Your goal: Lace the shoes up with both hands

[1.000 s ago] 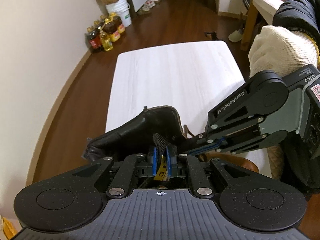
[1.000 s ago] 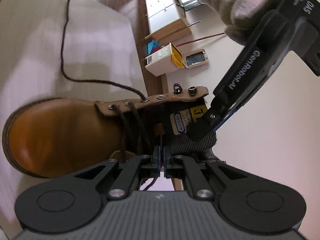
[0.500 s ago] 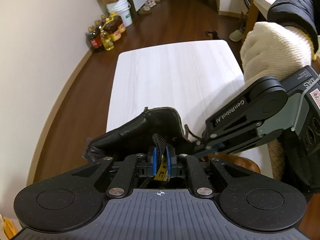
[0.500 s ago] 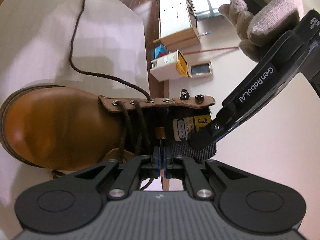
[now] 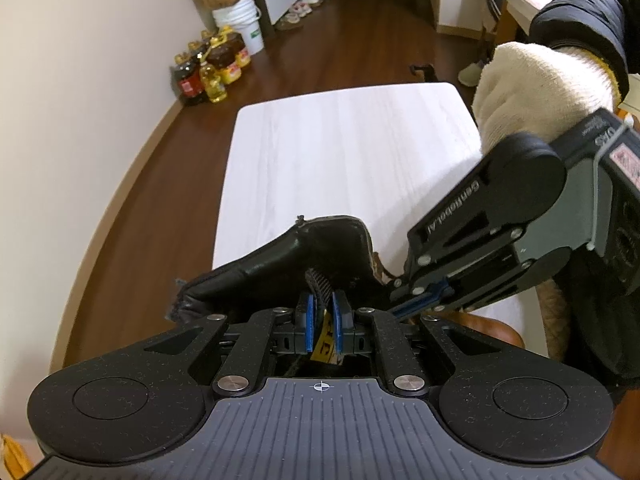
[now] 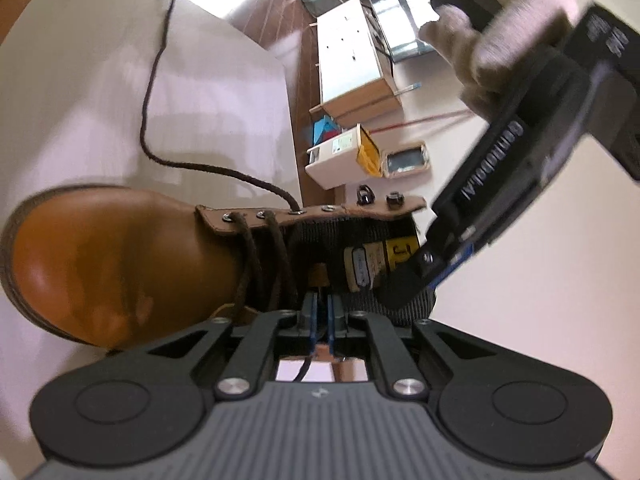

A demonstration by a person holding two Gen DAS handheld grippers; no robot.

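On the white table a tan leather boot lies with its toe to the left in the right wrist view. The left gripper points steeply down, its blue pads clamped on the boot's tongue. The right gripper, held by a white-gloved hand, is opening slightly beside the eyelets; whether it pinches the brown lace cannot be told.

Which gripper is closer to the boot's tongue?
Left gripper: it pinches the tongue. The right gripper, jaws opening around the lace, sits beside it at the boot opening.
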